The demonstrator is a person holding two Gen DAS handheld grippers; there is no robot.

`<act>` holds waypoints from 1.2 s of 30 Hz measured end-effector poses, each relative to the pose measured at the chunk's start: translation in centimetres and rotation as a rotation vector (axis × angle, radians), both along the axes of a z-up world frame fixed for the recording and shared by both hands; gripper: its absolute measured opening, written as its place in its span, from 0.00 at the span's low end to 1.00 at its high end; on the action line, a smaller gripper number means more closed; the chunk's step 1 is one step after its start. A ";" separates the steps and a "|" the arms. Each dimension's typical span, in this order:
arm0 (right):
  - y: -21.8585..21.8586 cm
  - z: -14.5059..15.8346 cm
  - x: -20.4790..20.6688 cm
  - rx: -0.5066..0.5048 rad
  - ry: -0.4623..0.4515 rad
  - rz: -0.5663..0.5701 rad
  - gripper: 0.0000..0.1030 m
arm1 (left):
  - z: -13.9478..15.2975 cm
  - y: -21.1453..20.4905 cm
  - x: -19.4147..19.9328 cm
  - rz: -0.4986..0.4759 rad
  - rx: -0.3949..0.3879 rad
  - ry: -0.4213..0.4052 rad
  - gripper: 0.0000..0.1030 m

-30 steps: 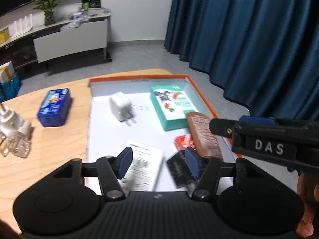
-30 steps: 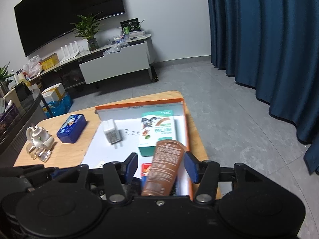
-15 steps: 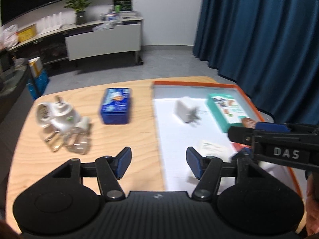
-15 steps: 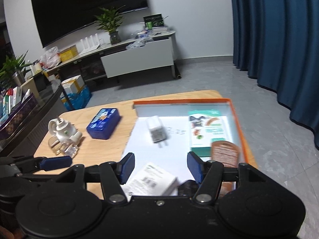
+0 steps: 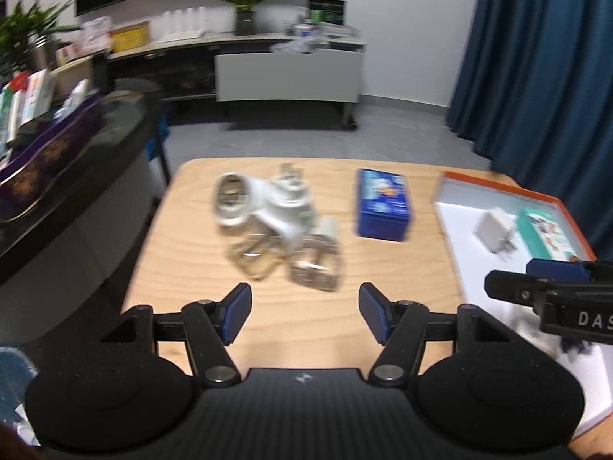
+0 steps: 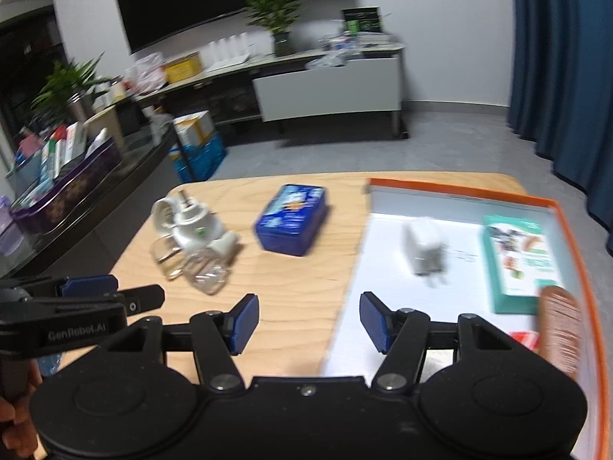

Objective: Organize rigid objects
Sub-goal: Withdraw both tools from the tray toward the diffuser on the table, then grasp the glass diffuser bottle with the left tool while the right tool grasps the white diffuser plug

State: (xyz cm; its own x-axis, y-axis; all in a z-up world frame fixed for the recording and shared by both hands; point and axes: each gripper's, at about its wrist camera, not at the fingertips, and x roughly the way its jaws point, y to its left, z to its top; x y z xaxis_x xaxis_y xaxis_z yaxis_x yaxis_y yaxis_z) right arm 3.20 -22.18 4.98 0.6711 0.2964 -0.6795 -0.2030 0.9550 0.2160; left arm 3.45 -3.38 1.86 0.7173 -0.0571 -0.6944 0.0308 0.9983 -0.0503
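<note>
An orange-rimmed white tray (image 6: pixel 574 214) on the right of the wooden table holds a white charger (image 6: pixel 423 247), a teal box (image 6: pixel 519 260) and a brown tube (image 6: pixel 559 329). A blue tin (image 5: pixel 383 203) and a white plug-in device with clear pieces (image 5: pixel 276 222) lie on the bare wood, also in the right wrist view: tin (image 6: pixel 293 222), device (image 6: pixel 191 234). My left gripper (image 5: pixel 304 316) is open and empty, near side of the device. My right gripper (image 6: pixel 306 326) is open and empty over the tray's left edge.
The wooden table (image 5: pixel 184 260) ends at the left beside a dark glass counter (image 5: pixel 76 145) with boxes. A low cabinet (image 6: pixel 329 88) and plants stand far back. Blue curtains (image 5: pixel 544 57) hang on the right. The tray also shows in the left wrist view (image 5: pixel 498 188).
Both grippers swung left from the tray toward the bare wood. The right gripper let go of the brown tube, which now lies in the tray.
</note>
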 end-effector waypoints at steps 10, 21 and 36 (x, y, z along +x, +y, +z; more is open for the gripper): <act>7.1 -1.0 5.5 0.056 0.008 0.141 0.78 | -0.1 7.0 1.3 0.107 -0.029 -0.004 0.63; 14.0 -4.2 12.5 -0.002 0.081 0.224 0.85 | -1.1 10.4 3.0 0.127 -0.067 -0.008 0.64; 15.6 -5.9 14.7 -0.044 0.077 0.245 0.78 | -2.4 10.8 3.8 0.109 -0.078 0.002 0.64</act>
State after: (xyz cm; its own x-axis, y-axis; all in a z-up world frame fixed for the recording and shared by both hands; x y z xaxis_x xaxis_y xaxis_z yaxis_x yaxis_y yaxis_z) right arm 17.95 -6.58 -0.94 0.5287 0.4125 -0.7418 -0.4142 0.8882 0.1988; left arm 7.23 7.43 -0.56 0.7205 -0.0332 -0.6926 -0.0777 0.9887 -0.1282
